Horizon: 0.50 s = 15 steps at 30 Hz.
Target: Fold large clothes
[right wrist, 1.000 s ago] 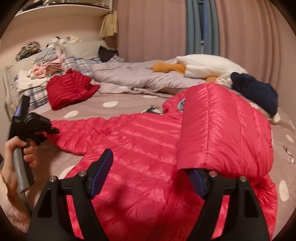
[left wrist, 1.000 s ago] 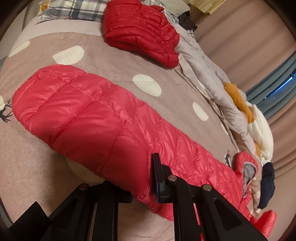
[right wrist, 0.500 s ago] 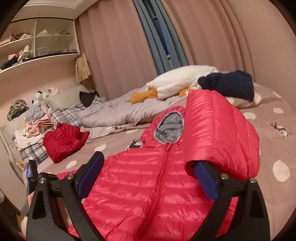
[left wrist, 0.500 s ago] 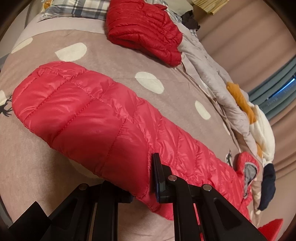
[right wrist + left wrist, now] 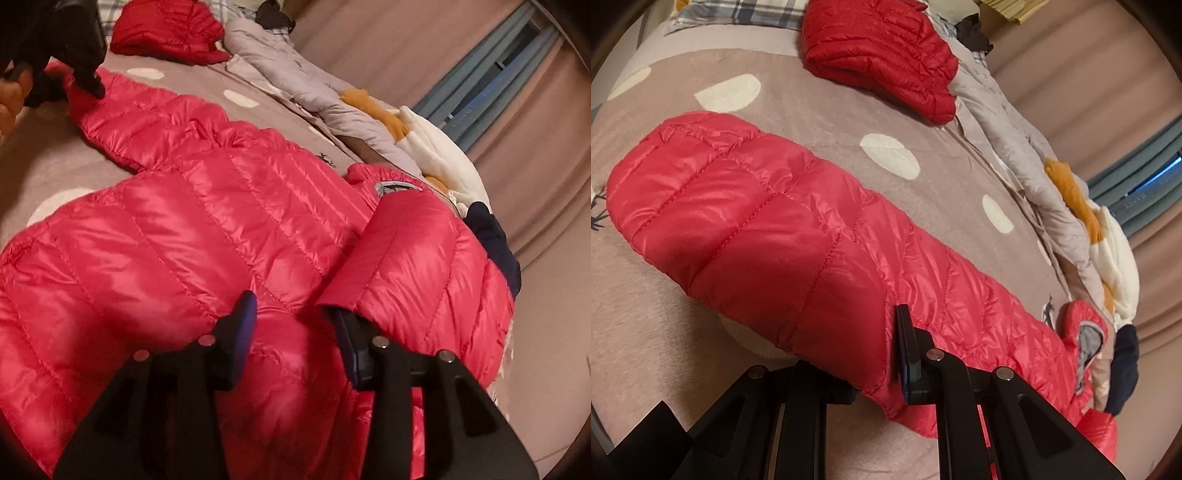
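A red jacket (image 5: 192, 236) lies spread on the bed (image 5: 665, 314), its long axis running from lower left to upper right of the right wrist frame. The left gripper (image 5: 875, 354) is clamped on a sleeve (image 5: 757, 236) that stretches away toward the upper left of its frame. The right gripper (image 5: 295, 332) stands wide open; the other sleeve (image 5: 406, 266) is draped over its right finger only, folded across the jacket's body. A folded red garment (image 5: 879, 55) sits near the top of the frame, well apart.
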Tool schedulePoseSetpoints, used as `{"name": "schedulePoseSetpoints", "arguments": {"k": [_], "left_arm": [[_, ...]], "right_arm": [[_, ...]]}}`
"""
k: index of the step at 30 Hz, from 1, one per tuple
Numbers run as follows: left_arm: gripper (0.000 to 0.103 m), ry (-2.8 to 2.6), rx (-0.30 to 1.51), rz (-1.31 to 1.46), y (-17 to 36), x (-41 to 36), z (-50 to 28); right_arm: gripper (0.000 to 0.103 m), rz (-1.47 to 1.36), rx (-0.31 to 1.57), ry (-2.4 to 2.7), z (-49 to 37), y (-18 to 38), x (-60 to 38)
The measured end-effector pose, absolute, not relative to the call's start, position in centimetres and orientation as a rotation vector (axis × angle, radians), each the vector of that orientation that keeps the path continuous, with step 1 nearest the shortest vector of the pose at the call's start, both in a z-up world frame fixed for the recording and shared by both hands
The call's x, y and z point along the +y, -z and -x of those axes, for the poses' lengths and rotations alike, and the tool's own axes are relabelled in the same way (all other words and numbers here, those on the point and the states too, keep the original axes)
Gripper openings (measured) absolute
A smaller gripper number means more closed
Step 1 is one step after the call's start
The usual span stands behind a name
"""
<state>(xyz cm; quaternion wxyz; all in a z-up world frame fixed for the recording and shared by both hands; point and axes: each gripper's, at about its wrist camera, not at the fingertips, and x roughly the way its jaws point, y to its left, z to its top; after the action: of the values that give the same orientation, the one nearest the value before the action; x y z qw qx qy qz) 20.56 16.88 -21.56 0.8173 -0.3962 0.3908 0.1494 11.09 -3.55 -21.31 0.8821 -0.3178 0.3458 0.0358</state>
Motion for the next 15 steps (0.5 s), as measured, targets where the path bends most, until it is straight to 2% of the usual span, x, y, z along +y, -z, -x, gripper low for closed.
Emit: {"name": "schedulePoseSetpoints", "arguments": {"k": [1, 3, 4, 13, 15], "left_arm": [[0.011, -0.316, 0.834, 0.851, 21.6, 16.9, -20.5], [0.011, -0.312, 0.832, 0.858, 21.6, 17.0, -20.4], [0.011, -0.314, 0.832, 0.857, 21.6, 17.0, -20.3], [0.012, -0.336, 0.821, 0.847, 21.4, 16.9, -19.8], [0.012, -0.338, 0.820, 0.842, 21.4, 16.8, -19.9]], "right_arm": [[0.056, 0.627, 0.722, -0.080, -11.1, 20.8, -3.9], [0.085, 0.491, 0.711, -0.101, -11.1, 19.0, -5.2], [0.088, 0.437, 0.702, -0.100, -11.0, 18.3, -5.8], [0.090, 0.194, 0.583, -0.011, -10.1, 14.3, -8.7], [0.094, 0.168, 0.559, -0.002, -9.8, 13.5, -9.1]]}}
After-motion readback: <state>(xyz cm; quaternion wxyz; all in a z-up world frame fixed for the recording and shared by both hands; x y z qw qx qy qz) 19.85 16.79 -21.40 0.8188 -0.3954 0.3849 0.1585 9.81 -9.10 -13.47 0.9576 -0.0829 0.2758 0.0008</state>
